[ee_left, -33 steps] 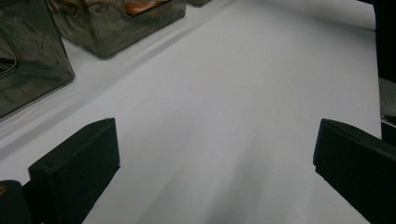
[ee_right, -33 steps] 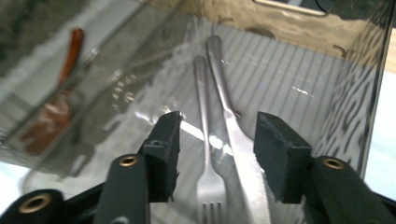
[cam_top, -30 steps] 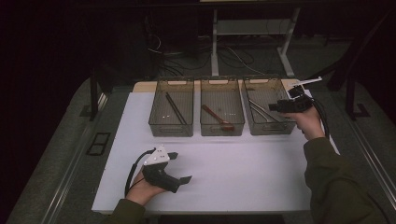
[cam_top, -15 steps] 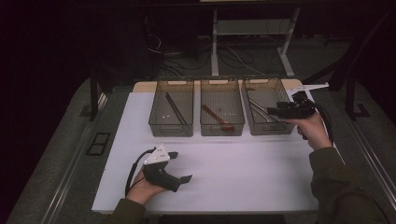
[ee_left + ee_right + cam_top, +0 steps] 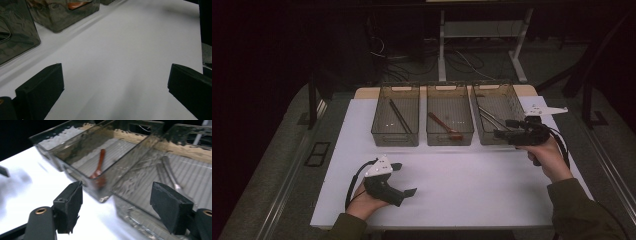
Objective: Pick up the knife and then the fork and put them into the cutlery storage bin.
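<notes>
A white worktop carries three smoky clear bins in a row along its far edge. The left bin holds a dark thin stick lying lengthwise, the middle bin a reddish-brown spoon, and the right bin some slim metal utensils (too small to name more closely). The right gripper, in the person's right hand, hangs at the right bin's near right corner, its jaws pointing left over the bin's near wall. The left gripper rests in the left hand near the worktop's near left corner, well apart from the bins.
</notes>
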Available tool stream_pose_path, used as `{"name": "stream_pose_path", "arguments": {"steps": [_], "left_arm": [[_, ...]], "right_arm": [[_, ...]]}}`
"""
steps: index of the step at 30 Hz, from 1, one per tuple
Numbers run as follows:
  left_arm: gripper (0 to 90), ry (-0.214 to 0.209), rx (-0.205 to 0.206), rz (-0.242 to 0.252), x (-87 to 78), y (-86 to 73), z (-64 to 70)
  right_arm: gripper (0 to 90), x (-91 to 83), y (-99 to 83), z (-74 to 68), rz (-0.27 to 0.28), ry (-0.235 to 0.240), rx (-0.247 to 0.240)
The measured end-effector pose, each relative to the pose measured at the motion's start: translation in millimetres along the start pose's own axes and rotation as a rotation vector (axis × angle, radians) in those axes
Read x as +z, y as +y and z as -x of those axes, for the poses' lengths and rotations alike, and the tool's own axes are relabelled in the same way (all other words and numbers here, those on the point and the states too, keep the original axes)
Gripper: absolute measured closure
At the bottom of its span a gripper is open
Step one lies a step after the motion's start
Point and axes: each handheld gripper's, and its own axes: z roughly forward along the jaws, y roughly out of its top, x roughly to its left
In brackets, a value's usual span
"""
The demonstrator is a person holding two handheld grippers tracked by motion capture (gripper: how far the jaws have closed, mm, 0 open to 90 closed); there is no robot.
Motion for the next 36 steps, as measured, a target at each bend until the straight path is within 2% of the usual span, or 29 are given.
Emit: {"name": "stream_pose_path", "arguments": {"steps": [12, 22, 36], "left_arm": [[0.0, -0.001, -0.001, 0.002, -0.1, 0.2, 0.4], [0.0, 0.001, 0.0, 0.007, -1.4, 0.7, 0.7], [0.0, 0.002, 0.003, 0.01, -1.9, 1.0, 0.8]], "right_arm": [[18.4, -13.2, -17.7, -31.8, 0.037, 0.033, -0.039], [16.6, -14.4, -45.7, -48.8, 0.048, 0.053, -0.061], [16.6, -9.1, -90.1, -63.0, -0.047, 0.073, -0.075]]}}
